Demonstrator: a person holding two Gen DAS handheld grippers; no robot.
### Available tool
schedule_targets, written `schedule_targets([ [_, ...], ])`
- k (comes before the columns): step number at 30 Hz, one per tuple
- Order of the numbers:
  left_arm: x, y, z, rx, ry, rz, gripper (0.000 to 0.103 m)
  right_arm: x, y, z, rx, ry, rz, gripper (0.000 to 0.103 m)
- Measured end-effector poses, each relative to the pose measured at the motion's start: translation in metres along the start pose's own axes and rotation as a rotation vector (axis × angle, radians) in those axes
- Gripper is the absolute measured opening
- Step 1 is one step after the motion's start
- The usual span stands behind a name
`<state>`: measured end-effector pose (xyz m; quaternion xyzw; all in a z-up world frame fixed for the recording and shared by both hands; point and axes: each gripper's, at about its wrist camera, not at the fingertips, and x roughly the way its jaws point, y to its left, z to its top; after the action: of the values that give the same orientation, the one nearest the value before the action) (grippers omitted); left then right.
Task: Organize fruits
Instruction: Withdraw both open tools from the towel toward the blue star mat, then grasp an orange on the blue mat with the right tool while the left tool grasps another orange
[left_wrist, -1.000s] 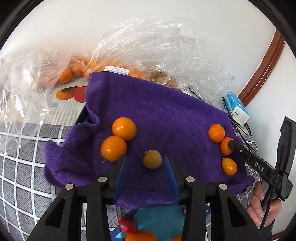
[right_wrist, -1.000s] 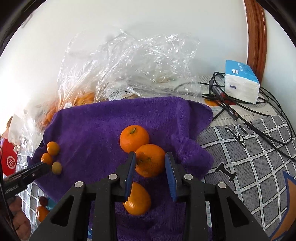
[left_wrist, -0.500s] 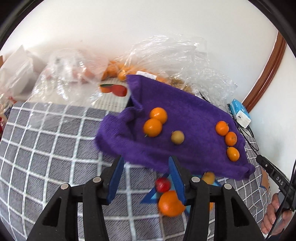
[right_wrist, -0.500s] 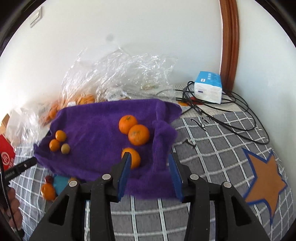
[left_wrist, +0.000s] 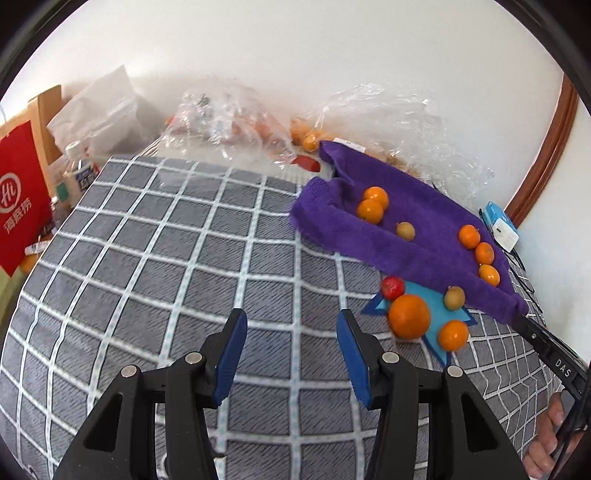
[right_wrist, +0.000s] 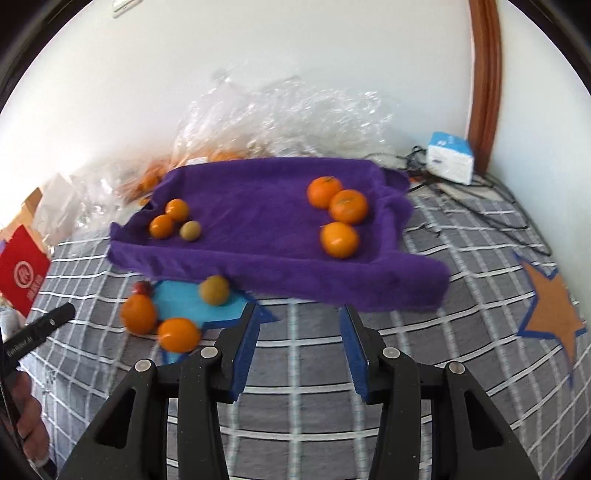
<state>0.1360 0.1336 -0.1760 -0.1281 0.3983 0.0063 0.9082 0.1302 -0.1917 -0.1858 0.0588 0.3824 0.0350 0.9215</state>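
Left gripper (left_wrist: 288, 345) jaws wide, empty, over grey checked cloth (left_wrist: 184, 258); loose large orange (left_wrist: 409, 316) lies ahead to its right. Right gripper (right_wrist: 298, 341) jaws wide, empty, just short of purple towel (right_wrist: 258, 258) carrying three orange mandarins (right_wrist: 340, 240).

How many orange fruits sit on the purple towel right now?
5: two at its left end, three at its right end. Folds could hide more.

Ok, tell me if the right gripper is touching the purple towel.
Apart. In the right wrist view the right gripper is open and empty, with grey checked cloth showing between its fingertips and the purple towel edge.
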Motion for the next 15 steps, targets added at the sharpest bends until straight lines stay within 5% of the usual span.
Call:
schedule_targets([
  [8, -0.008, 0.021, -0.004, -0.051, 0.015, -0.03, 0.054, 0.015, 0.057, -0.013, -0.136, 0.065, 0.148, 0.058],
  [15, -0.006, 0.023, -0.004, -0.055, 0.043, -0.053, 0.058, 0.039, 0.081, -0.017, -0.19, 0.106, 0.137, 0.059],
])
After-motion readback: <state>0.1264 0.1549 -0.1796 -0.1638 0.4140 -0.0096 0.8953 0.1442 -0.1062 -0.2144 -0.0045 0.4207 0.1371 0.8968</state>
